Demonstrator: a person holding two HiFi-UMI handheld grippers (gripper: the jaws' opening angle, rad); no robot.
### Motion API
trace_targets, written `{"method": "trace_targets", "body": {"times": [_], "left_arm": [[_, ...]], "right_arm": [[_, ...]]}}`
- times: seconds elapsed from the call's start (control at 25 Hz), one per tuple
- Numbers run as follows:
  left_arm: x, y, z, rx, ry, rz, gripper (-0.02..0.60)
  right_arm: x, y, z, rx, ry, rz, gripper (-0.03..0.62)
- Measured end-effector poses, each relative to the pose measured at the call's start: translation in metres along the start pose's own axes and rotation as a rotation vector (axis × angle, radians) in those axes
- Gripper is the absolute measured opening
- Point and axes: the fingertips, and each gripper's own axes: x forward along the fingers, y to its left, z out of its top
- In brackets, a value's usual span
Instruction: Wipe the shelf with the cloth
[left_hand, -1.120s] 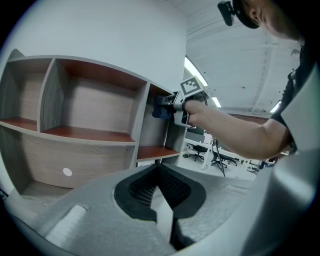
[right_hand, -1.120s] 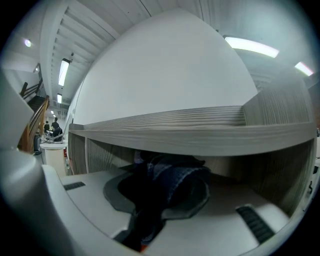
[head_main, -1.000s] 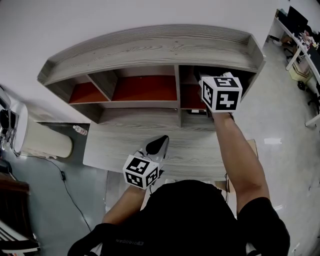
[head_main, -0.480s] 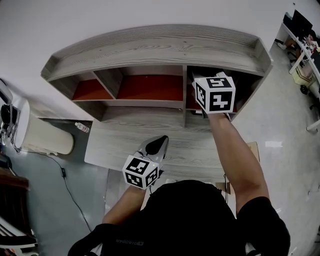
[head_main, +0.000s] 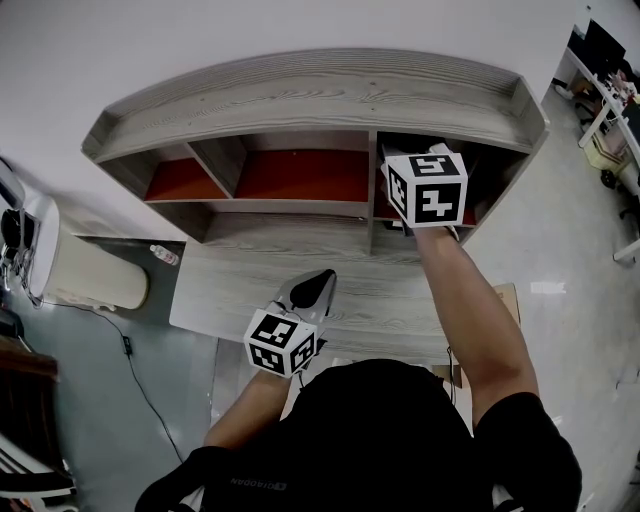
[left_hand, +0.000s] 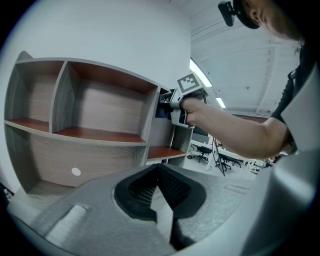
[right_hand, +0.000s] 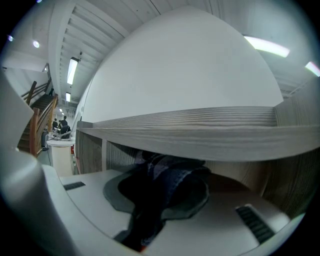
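Note:
The grey wooden shelf (head_main: 300, 95) has red boards in its compartments. My right gripper (head_main: 415, 162) reaches into the right-hand compartment (head_main: 383, 208), its marker cube hiding the jaws from above. In the right gripper view it (right_hand: 160, 192) is shut on a dark blue cloth (right_hand: 172, 177), bunched under the shelf's top board (right_hand: 200, 135). The left gripper view shows that gripper and the cloth (left_hand: 162, 107) at the compartment's mouth. My left gripper (head_main: 322, 283) hovers over the desk board (head_main: 230, 290), shut with nothing between its pads (left_hand: 145, 187).
A white cylindrical appliance (head_main: 90, 280) and a small bottle (head_main: 163, 255) lie on the floor at the left, with a cable nearby. Office desks and chairs (head_main: 605, 90) stand at the far right. The left and middle compartments (head_main: 300, 175) hold nothing.
My right gripper has slid a little left with the cloth, toward the compartment's divider. The left gripper has stayed where it was.

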Motion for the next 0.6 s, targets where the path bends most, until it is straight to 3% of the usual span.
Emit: {"method": "trace_targets", "body": {"times": [0.36, 0.6], "left_arm": [[0.003, -0.003, 0.001, 0.002, 0.003, -0.019, 0.008], [0.007, -0.004, -0.002, 0.018, 0.015, -0.055, 0.008]], "right_arm": [[-0.001, 0.0, 0.001, 0.0, -0.001, 0.0, 0.095], [-0.018, 0.0, 0.0, 0.044, -0.059, 0.022, 0.095]]}}
